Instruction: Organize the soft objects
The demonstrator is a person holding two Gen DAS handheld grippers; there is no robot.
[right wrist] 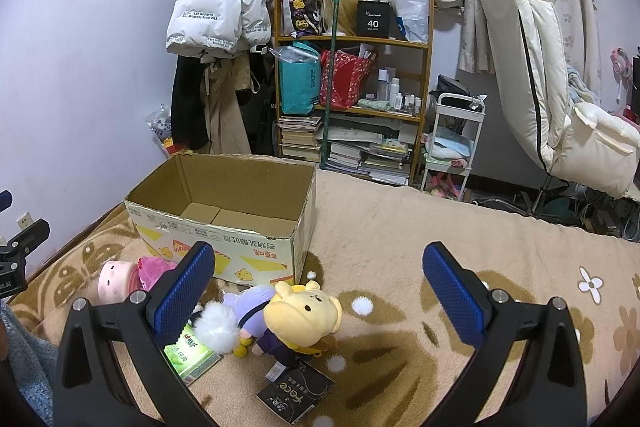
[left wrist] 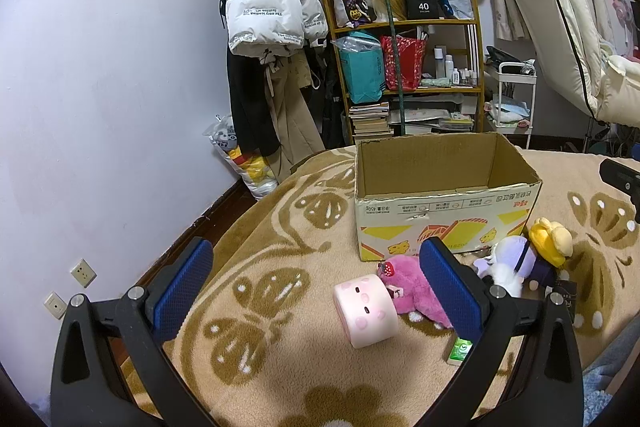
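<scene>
Toys lie on the bed before the empty box (right wrist: 224,211), both tongs gaping, empty.
Best centre right tongs (right wrist: 320,291) over yellow plush (right wrist: 304,315), squeeze its head gently.

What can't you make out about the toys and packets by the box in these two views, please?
- Pink plush: right part hidden by the left hand-held gripper finger, left wrist view.
- Green packet: partly covered by the right hand-held gripper finger, right wrist view.
- Cardboard box: floor hidden by its near wall, left wrist view.
</scene>
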